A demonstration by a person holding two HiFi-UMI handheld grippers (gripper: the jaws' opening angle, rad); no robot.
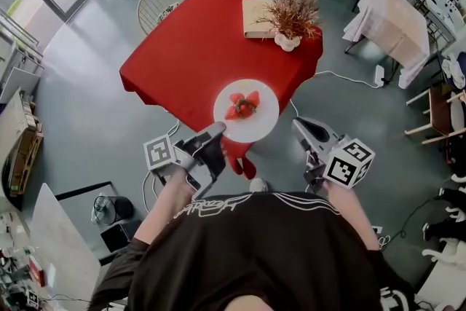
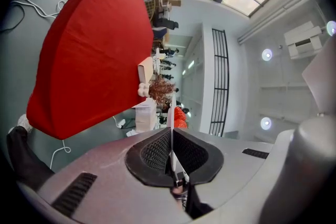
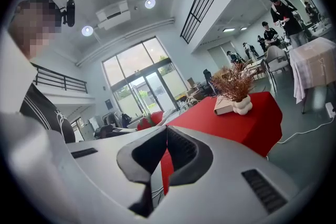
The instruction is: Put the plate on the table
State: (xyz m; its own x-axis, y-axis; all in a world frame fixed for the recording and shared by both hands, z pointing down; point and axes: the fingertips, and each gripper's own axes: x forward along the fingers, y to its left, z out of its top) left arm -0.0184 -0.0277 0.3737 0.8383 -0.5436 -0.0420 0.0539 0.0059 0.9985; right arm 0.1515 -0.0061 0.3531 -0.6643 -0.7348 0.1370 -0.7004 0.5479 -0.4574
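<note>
My left hand-held gripper pinches the plate by its rim alone, right hand-held gripper closed empty; a tilt could spill the strawberries.

Looking steeply down from the head onto the red surface, and level from close behind the jaws of left gripper (rolled sideways) and right gripper, sharing that surface and dried plant.
</note>
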